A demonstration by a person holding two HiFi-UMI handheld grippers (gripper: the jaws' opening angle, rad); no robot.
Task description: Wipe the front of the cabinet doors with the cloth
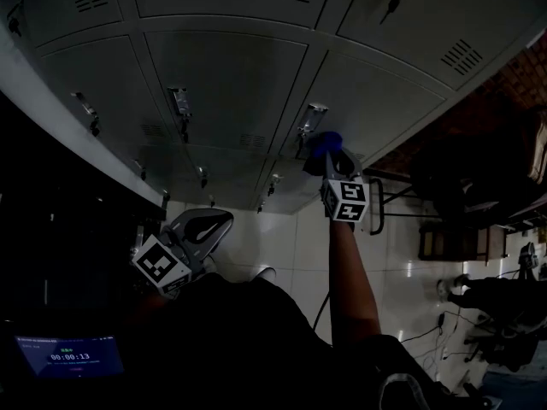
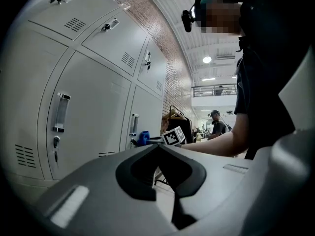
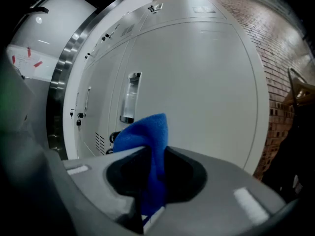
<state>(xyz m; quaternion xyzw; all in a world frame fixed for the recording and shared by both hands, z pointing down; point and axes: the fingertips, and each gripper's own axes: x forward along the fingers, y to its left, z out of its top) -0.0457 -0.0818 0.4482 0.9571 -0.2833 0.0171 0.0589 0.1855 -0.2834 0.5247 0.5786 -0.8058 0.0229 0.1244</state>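
Observation:
A bank of grey metal cabinet doors fills the top of the head view. My right gripper is stretched out to one door and is shut on a blue cloth, which sits against the door just below its handle. In the right gripper view the cloth sticks up from between the closed jaws of the right gripper, close to the pale door and its handle. My left gripper hangs back near my body, shut and empty. The left gripper view shows the left gripper with the cloth far beyond it.
A dark metal chair and desk frame stand on the white tiled floor to the right of the cabinets. Other people are further right. A small lit screen glows at lower left. A brick wall runs past the cabinets' end.

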